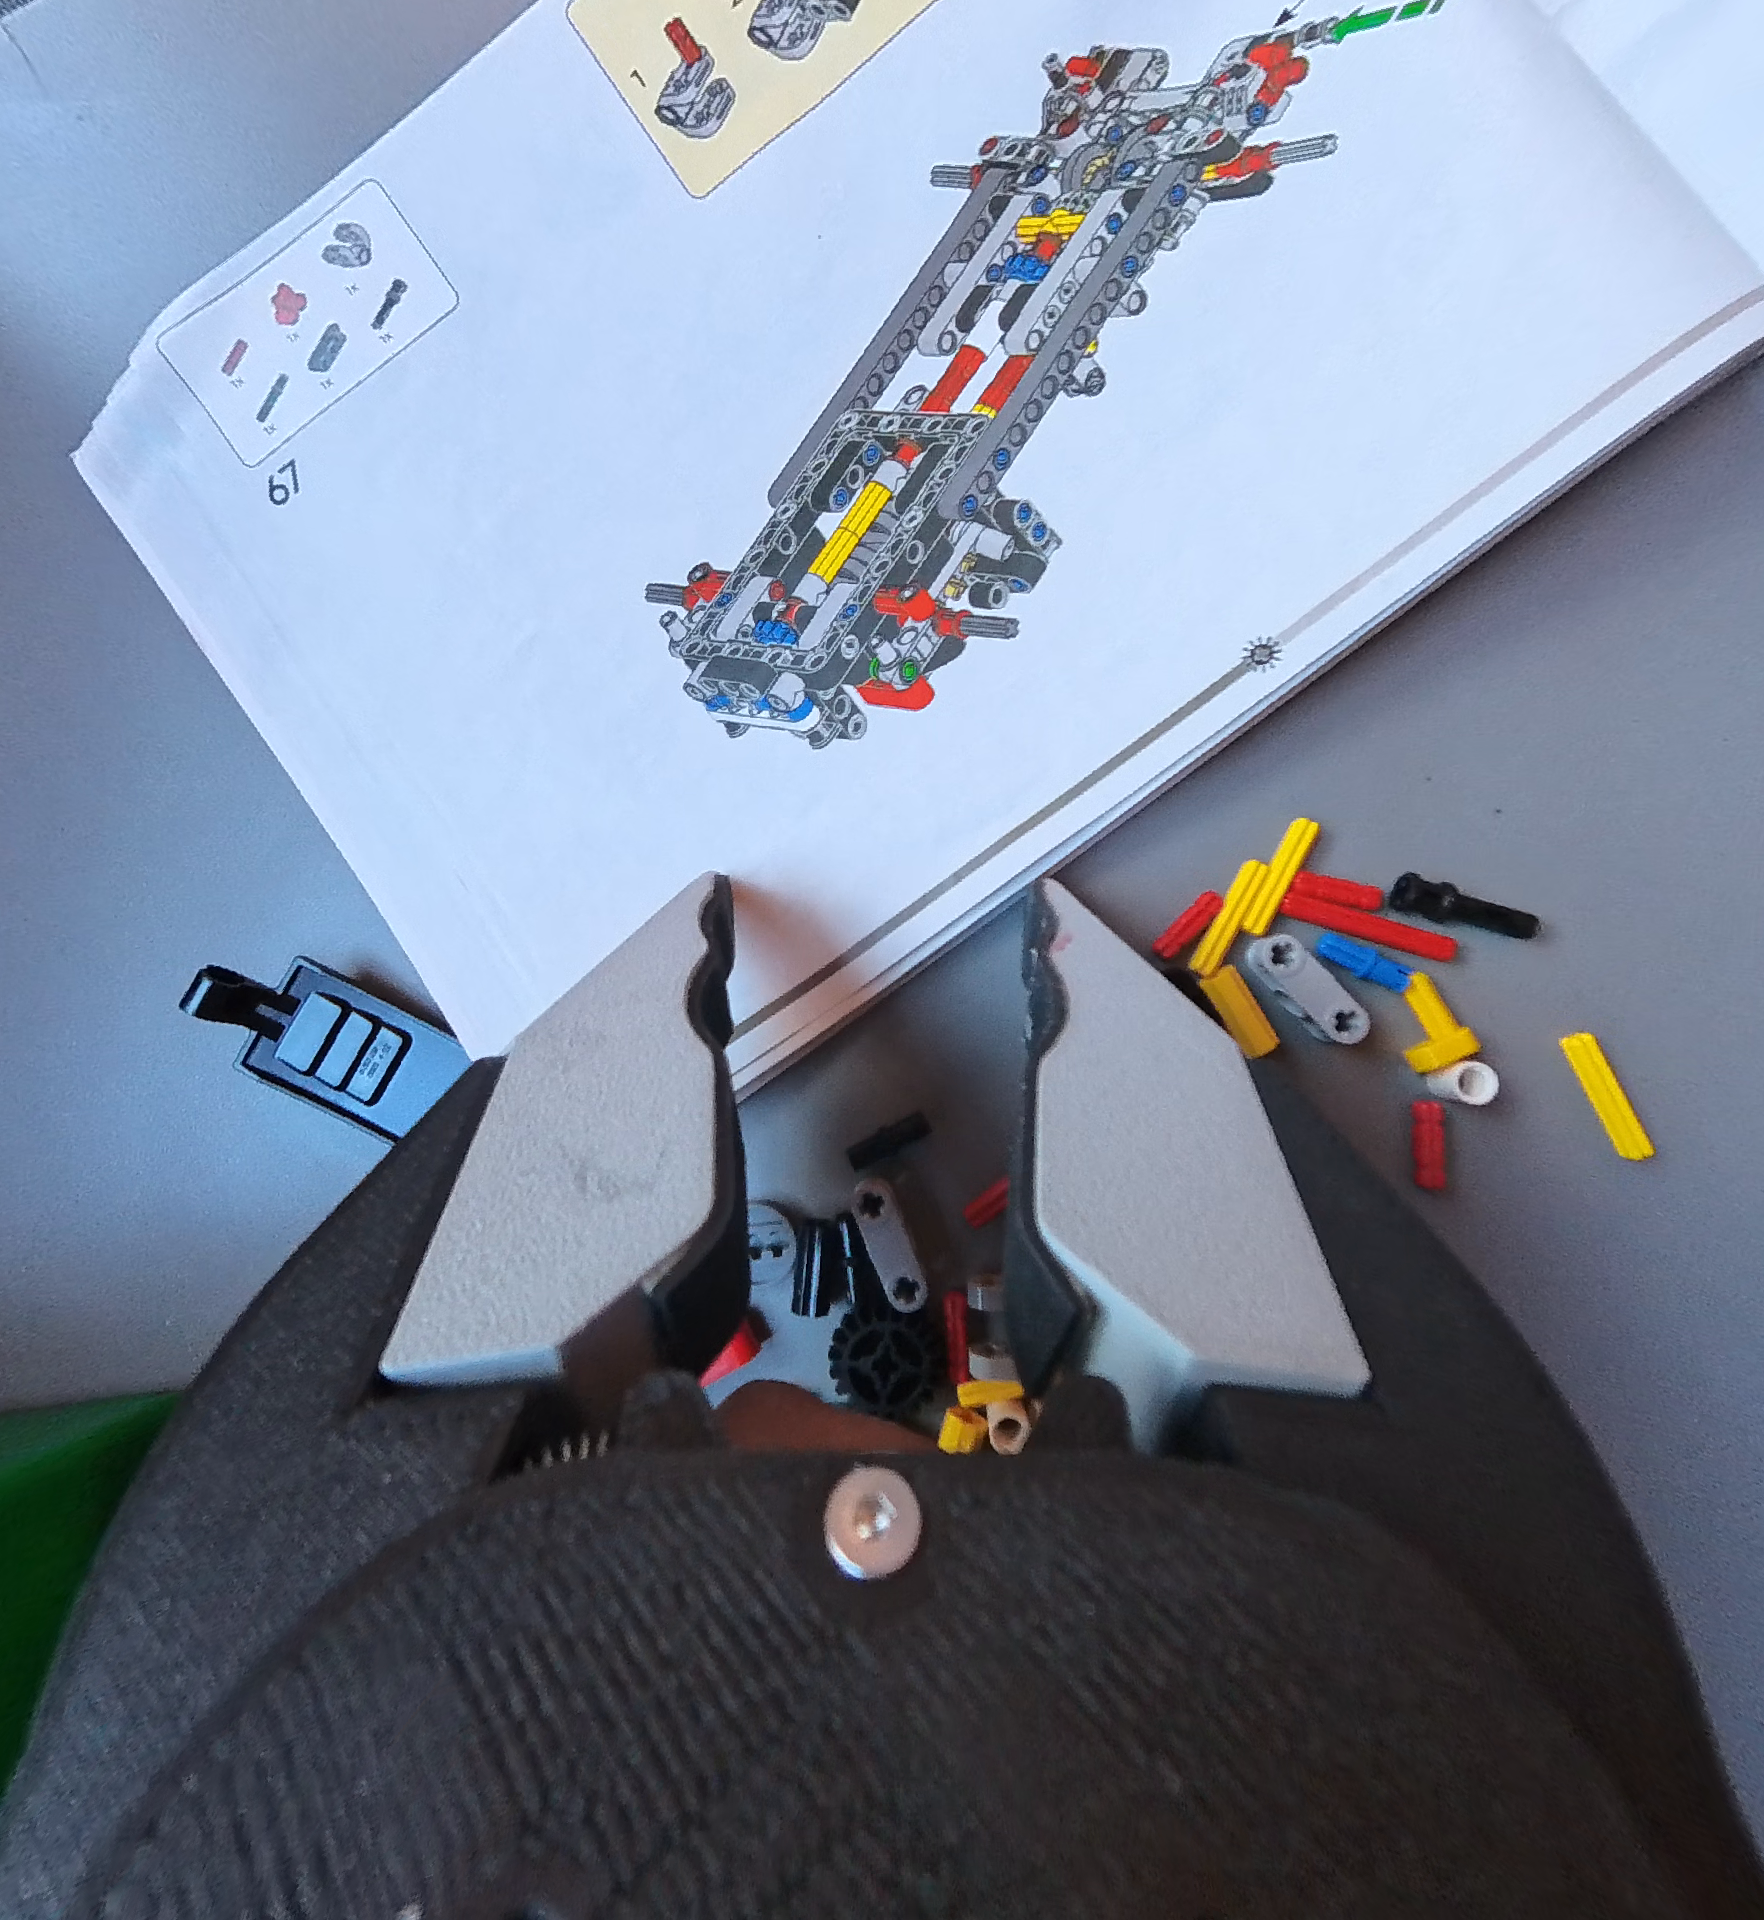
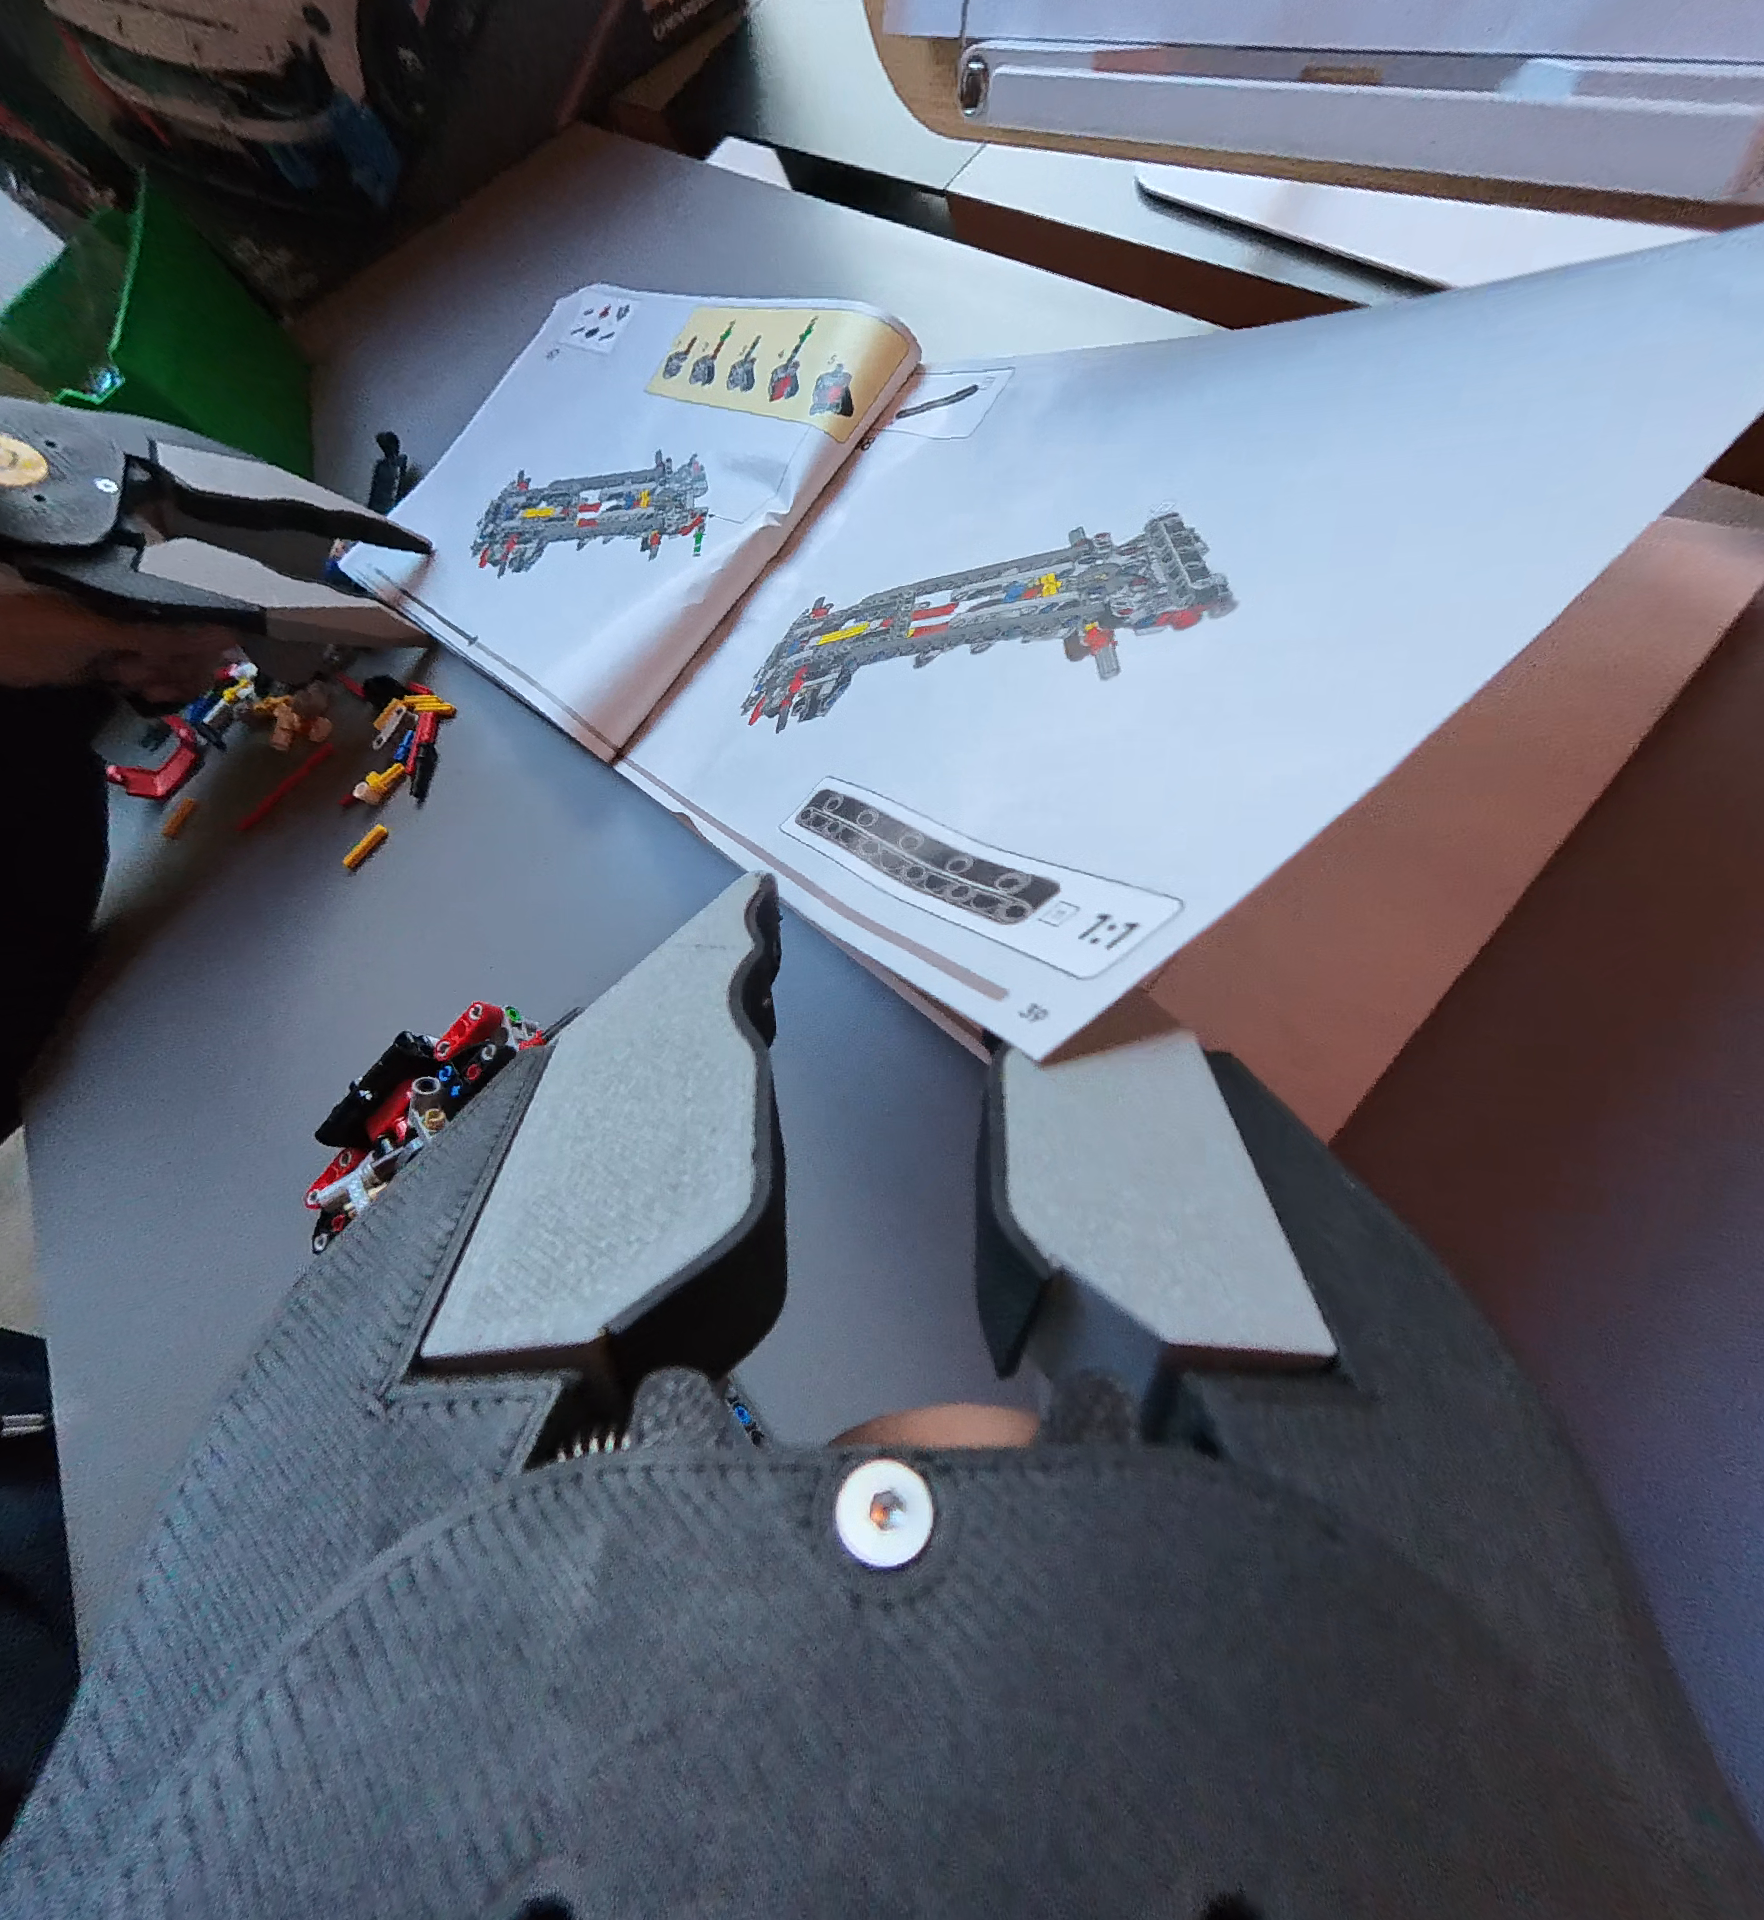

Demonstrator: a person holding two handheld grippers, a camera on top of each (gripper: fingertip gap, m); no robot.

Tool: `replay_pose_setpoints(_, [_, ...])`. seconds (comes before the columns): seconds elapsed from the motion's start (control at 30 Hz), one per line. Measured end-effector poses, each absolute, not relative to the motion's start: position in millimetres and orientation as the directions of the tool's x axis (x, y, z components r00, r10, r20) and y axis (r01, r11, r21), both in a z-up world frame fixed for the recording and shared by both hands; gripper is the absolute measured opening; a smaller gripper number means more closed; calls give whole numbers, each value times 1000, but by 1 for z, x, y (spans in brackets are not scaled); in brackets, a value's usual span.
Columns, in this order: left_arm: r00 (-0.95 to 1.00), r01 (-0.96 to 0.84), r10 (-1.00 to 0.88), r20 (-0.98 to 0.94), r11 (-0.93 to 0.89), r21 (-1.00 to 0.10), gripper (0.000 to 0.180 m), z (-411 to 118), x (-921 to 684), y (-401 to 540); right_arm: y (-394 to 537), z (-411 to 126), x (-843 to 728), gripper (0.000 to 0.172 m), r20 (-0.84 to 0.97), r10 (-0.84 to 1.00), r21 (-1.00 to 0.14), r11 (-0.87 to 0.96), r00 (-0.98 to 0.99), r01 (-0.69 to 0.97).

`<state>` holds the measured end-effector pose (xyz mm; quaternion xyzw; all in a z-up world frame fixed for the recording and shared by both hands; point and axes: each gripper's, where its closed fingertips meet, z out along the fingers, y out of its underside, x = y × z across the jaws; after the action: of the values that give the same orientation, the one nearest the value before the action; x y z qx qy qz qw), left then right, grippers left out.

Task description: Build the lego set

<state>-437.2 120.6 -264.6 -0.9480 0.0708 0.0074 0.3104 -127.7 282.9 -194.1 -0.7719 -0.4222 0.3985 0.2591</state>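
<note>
Two grippers work around an open instruction booklet (image 2: 732,582) lying on the grey table (image 2: 504,914). Its spine runs near-to-far, just ahead of both. The right gripper (image 2: 888,997) is nearest the lifted right-hand page (image 2: 1273,748), whose near corner lies over its right fingertip; the jaws stand parted, nothing visibly pinched. The left gripper (image 1: 878,935) hovers spread wide at the booklet's near left edge, holding nothing, with loose building pieces (image 1: 1377,977) scattered just to its right.
</note>
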Motion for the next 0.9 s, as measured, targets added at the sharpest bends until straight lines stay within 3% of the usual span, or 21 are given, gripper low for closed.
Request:
replay_pose_setpoints(0.57, [990, -139, -129, -59, -797, -588, 54, -264, -437, 120, 294, -201, -118, 35, -425, 830, -722, -551, 360, 418])
replay_pose_setpoints(0.7, [990, -139, -128, -59, -797, -588, 54, -264, -437, 120, 305, -216, -109, 31, -456, 772, -667, -626, 443, 404])
replay_pose_setpoints(0.9, [990, -141, -129, -63, -797, -587, 54, -264, -437, 120, 304, -237, -97, 43, -522, 681, -555, -728, 513, 402])
